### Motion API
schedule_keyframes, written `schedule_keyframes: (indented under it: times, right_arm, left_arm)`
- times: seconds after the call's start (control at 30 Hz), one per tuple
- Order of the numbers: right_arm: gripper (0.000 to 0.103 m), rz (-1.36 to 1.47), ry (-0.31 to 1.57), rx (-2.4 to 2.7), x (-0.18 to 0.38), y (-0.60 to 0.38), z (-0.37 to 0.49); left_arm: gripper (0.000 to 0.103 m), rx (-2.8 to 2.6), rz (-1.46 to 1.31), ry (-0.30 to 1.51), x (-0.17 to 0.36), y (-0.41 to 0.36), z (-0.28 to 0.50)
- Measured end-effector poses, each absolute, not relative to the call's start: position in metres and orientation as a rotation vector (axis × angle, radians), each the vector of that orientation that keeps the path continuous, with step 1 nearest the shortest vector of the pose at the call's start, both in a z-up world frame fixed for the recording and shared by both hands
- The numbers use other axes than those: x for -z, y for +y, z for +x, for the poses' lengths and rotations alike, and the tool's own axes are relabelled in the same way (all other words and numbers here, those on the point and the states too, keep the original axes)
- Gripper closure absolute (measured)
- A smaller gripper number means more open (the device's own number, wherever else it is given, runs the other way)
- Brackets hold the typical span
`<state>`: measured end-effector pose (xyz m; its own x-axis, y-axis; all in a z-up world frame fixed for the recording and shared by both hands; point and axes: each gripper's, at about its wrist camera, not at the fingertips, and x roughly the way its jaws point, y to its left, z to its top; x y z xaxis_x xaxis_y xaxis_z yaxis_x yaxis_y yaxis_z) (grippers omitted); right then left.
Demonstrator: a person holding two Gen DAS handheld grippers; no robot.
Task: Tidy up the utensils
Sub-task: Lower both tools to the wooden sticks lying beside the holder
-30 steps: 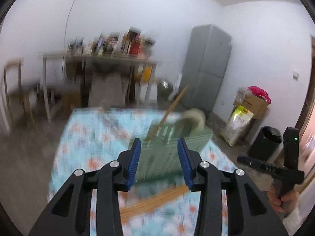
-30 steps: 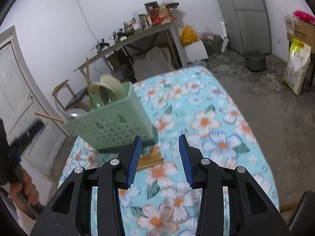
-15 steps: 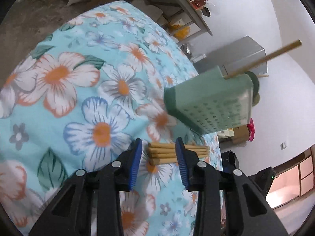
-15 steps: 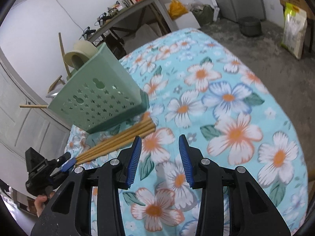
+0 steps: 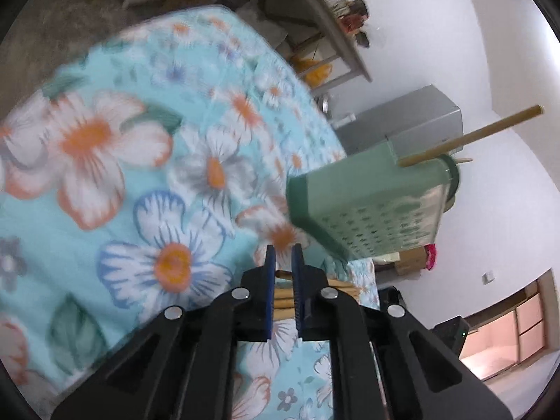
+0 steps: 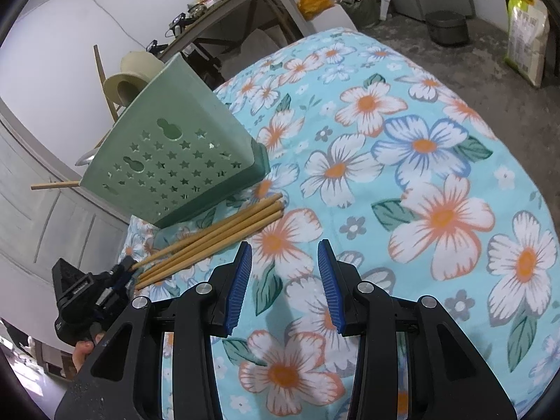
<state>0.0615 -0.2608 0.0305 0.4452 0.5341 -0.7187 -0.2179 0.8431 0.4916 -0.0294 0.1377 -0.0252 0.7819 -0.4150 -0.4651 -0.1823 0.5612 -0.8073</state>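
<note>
Several wooden chopsticks [image 6: 213, 236] lie side by side on the floral tablecloth [image 6: 402, 182], just in front of a green perforated utensil holder [image 6: 171, 161]. The holder has a chopstick [image 5: 469, 136] and a pale ladle [image 6: 134, 75] standing in it. My left gripper [image 5: 282, 255] is shut on the near ends of the chopsticks [image 5: 281, 292]; it also shows in the right wrist view [image 6: 122, 273] at their left end. My right gripper [image 6: 284, 255] is open and empty, hovering over the cloth right of the chopsticks.
A cluttered side table [image 6: 231, 3] stands behind the bed-like surface. A grey fridge [image 5: 402, 122] and a dark bin [image 6: 448, 26] stand on the floor beyond. A yellow-green sack [image 6: 525, 38] leans at the far right.
My left gripper has closed from open onto the chopstick ends. My right gripper has moved slightly closer to the cloth and stays open.
</note>
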Motion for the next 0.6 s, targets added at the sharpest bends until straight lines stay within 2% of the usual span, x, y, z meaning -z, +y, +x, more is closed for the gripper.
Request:
schedule_keyframes:
  times: [0.1,0.27,0.47,0.6]
  right_arm:
    - [0.065,0.381,1.033,-0.484,-0.026,-0.261,0.064]
    - [0.063,0.490,1.057,-0.484,-0.020,-0.266,0.073]
    - [0.063,0.603,1.136,-0.522,-0.006,-0.255,0.089]
    - [0.063,0.654,1.162,-0.574,-0.001,-0.243,0.093]
  left_arm:
    - [0.096,0.108,-0.938,0.631,0.008,0.143,-0.040]
    - [0.098,0.051,-0.838,0.465,-0.056,0.164,-0.071]
    - [0.099,-0.094,-0.571,0.284,-0.133,0.165,-0.101]
    - [0.099,-0.138,-0.435,0.237,-0.156,0.149,-0.102]
